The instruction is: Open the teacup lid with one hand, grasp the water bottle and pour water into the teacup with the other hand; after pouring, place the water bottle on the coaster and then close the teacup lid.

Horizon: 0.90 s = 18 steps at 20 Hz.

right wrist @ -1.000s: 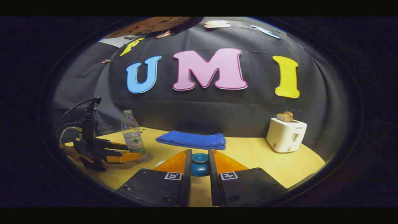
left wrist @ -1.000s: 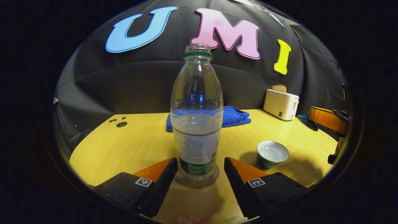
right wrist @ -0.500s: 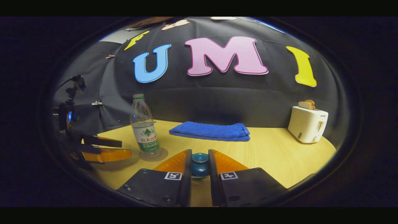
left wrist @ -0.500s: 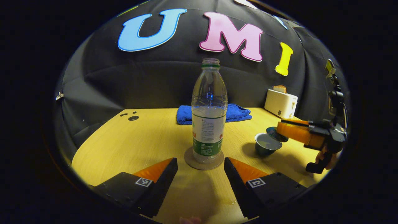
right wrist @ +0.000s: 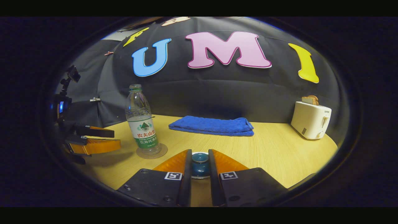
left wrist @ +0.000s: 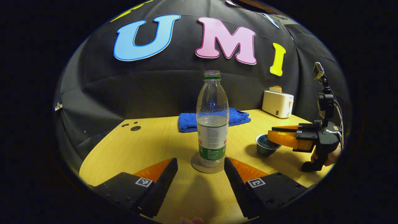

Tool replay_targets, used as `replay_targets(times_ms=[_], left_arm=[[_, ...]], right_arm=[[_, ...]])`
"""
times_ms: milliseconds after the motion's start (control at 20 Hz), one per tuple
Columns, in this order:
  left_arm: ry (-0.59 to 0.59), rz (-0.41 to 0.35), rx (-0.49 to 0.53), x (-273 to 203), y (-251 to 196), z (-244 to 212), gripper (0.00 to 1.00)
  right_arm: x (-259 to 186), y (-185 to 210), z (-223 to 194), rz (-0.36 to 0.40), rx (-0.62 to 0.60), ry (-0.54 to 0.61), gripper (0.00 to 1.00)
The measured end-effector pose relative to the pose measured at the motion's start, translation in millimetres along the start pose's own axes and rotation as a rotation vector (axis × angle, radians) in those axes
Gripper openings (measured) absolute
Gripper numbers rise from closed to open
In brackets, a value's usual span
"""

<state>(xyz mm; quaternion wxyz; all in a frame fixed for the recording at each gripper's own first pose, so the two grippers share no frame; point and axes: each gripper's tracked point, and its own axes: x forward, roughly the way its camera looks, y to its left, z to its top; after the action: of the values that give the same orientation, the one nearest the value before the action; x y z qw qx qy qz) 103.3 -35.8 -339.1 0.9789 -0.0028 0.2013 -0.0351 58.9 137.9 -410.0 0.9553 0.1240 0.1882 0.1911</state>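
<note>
A clear water bottle [left wrist: 213, 124] with a green label, uncapped and part full, stands upright on a round coaster [left wrist: 199, 166]. My left gripper [left wrist: 200, 161] is open just short of it, touching nothing. To the right sits the dark teacup [left wrist: 264, 148]. My right gripper [left wrist: 273, 137] reaches over its rim. In the right gripper view the right gripper [right wrist: 200, 155] is shut on the knob of the blue lid [right wrist: 200, 163], with a pale rim just below; whether the lid is seated I cannot tell. There the bottle [right wrist: 141, 124], coaster [right wrist: 161, 152] and left gripper [right wrist: 116, 139] are at left.
A folded blue towel [right wrist: 211, 125] lies at the back of the wooden table [right wrist: 267, 155]. A white toaster [right wrist: 311, 119] holding toast stands at the back right. A hand [left wrist: 332, 157] holds the right gripper's grip. Small dark holes [left wrist: 135, 128] mark the far left tabletop.
My left gripper has drawn back from the bottle, which stays on the coaster. My right gripper has carried the lid in over the teacup and lowered it to the rim.
</note>
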Motion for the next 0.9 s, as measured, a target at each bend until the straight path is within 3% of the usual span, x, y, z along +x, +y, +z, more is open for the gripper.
replay_targets(times_ms=[150,250,300,400,450,500,650,900], left_arm=[[0.006,0.008,-0.015,-2.3,2.2,-0.5,0.95],[0.01,0.016,-0.029,-5.7,3.2,1.8,0.95],[0.011,0.021,-0.033,-8.5,4.4,5.2,0.95],[0.002,0.036,-0.033,-16.2,5.9,18.2,0.95],[-0.003,0.045,-0.033,-19.8,6.6,25.3,0.95],[-0.011,0.065,-0.03,-25.4,8.9,34.5,0.95],[-0.037,0.116,0.001,-41.3,14.5,63.3,0.94],[-0.067,0.114,-0.034,-67.4,7.1,113.9,0.94]], right_arm=[[-0.9,-1.0,2.1,-0.009,-0.008,-0.002,0.35],[-2.9,-1.4,4.5,-0.013,-0.001,-0.001,0.46],[-6.3,-2.3,10.1,-0.02,-0.004,-0.007,0.63],[-16.3,-7.5,28.3,-0.041,-0.026,-0.03,0.85],[-22.8,-10.2,40.7,-0.054,-0.038,-0.044,0.95],[-30.4,-11.5,55.4,-0.067,-0.054,-0.059,0.99],[-51.5,-13.9,102.8,-0.096,-0.099,-0.103,0.99],[-86.3,-5.2,180.1,-0.122,-0.083,-0.149,0.99]])
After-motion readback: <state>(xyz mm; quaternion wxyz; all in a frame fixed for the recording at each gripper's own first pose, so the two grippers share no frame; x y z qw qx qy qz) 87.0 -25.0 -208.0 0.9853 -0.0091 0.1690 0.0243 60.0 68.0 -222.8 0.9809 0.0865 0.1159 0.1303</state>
